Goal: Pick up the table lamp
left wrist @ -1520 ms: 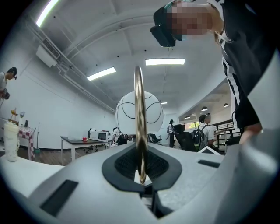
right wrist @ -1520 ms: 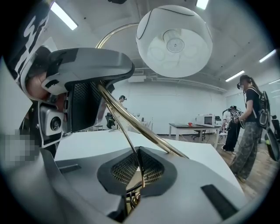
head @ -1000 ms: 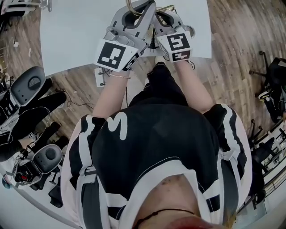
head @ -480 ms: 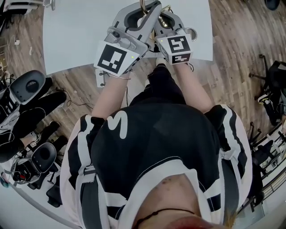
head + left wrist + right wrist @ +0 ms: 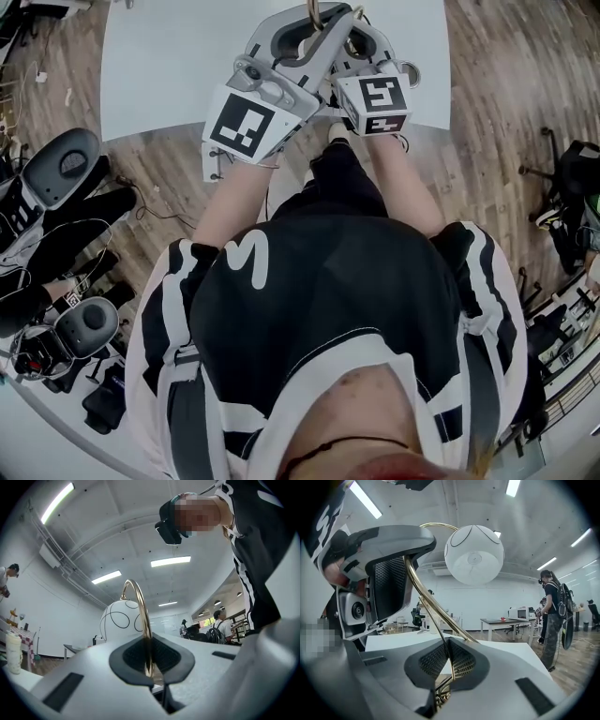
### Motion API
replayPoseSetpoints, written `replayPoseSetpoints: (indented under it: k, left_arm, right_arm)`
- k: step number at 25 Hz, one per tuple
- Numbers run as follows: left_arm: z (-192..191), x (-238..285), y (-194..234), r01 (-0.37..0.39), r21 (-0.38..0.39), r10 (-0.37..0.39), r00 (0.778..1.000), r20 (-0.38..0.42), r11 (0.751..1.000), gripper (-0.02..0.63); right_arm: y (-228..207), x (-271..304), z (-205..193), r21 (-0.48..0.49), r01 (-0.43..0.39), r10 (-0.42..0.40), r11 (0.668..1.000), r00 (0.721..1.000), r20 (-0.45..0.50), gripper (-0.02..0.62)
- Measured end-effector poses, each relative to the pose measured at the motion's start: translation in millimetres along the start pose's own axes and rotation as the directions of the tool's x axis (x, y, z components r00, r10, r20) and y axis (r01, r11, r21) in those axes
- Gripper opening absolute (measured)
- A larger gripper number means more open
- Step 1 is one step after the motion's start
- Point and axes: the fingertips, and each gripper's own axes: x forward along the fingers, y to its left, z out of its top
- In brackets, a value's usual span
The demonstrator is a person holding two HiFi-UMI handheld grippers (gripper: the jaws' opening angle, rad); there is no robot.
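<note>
The table lamp has a thin gold arched stem (image 5: 143, 620) and a white globe shade (image 5: 474, 554) with black line loops. Both grippers hold it above the white table (image 5: 169, 66). My left gripper (image 5: 150, 667) is shut on the gold stem, which runs up between its dark pads; the globe (image 5: 119, 620) hangs just beyond. My right gripper (image 5: 447, 667) is shut on the stem (image 5: 431, 602) lower down, near its wire base. In the head view the left gripper (image 5: 314, 28) and right gripper (image 5: 349, 37) sit side by side, and the stem top (image 5: 314, 11) pokes out between them. The lamp's base is hidden.
Office chairs (image 5: 61, 169) and cabled gear stand on the wood floor at the left. A black stand (image 5: 572, 187) is at the right. Far off, a person with a backpack (image 5: 553, 616) stands by other tables. A pale bottle (image 5: 13, 651) stands at the left.
Both grippers have risen towards the head camera with the lamp stem still clamped. The left one has tilted up a little.
</note>
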Motion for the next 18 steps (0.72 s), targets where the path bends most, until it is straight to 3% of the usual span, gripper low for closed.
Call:
replayPoseSetpoints:
  k: [18]
  left_arm:
    - [44,-40,-69,0.087,0.025,-0.088,0.996,0.032,0.996,0.000]
  right_arm:
    - [35,-77,21,-0.005,0.069,-0.069,0.998,0.997,0.037,0.014]
